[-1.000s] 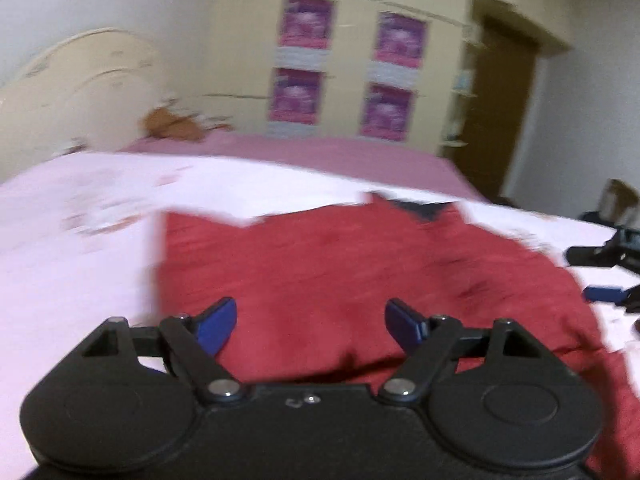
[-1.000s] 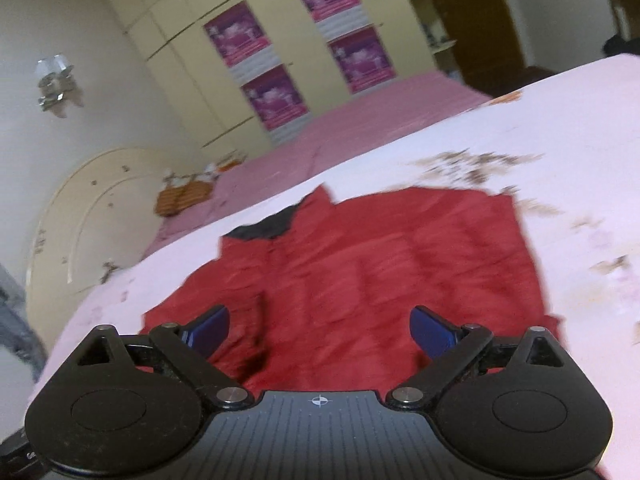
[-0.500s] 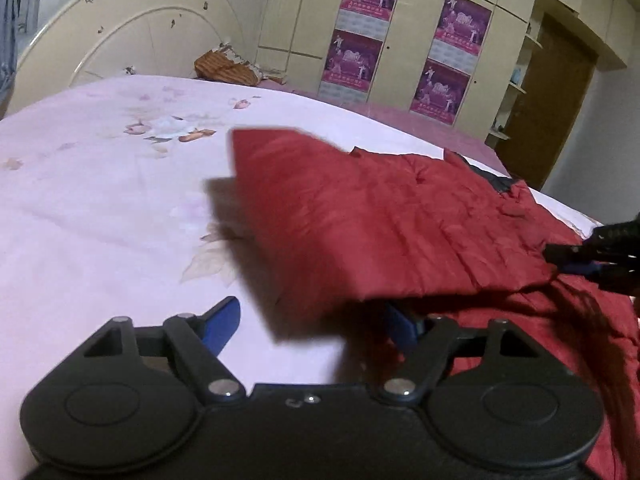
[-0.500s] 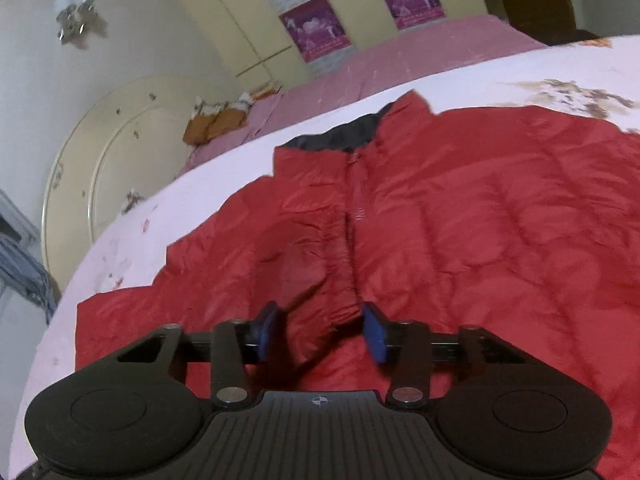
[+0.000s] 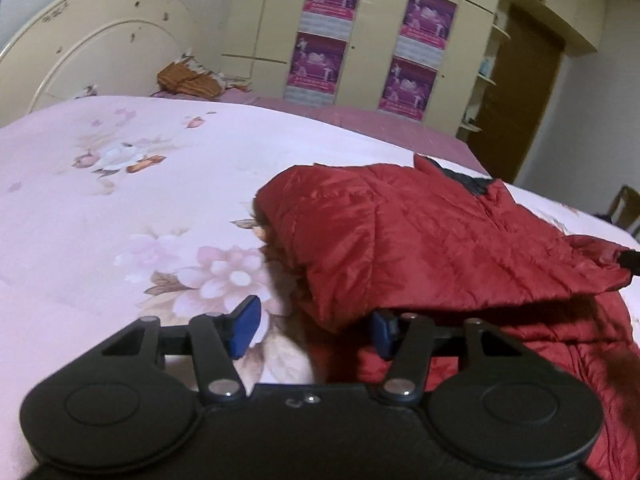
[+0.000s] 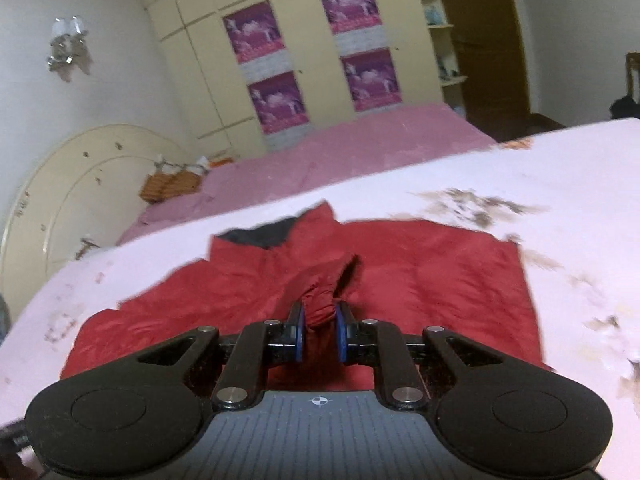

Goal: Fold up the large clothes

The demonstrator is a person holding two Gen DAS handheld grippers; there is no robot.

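A large red quilted jacket (image 5: 440,240) with a dark collar lining lies on a pink flowered bedspread (image 5: 120,200). In the left wrist view its left side is lifted and folded over toward the right. My left gripper (image 5: 312,326) is open, its blue pads either side of the folded edge, not clamping it. In the right wrist view the jacket (image 6: 440,280) lies spread flat, collar far. My right gripper (image 6: 320,332) is shut on a bunched ridge of the red fabric near the jacket's middle and lifts it a little.
A cream headboard (image 5: 92,56) stands at the far left. A wardrobe with purple posters (image 5: 360,40) and a brown door (image 5: 520,92) stand behind the bed. A brown basket (image 5: 188,78) sits by the pillows. A darker pink sheet (image 6: 340,148) covers the far side.
My right gripper closed on the jacket's middle fabric and pulled back, lifting it. The left side of the jacket folded further over toward the right. My left gripper stayed open.
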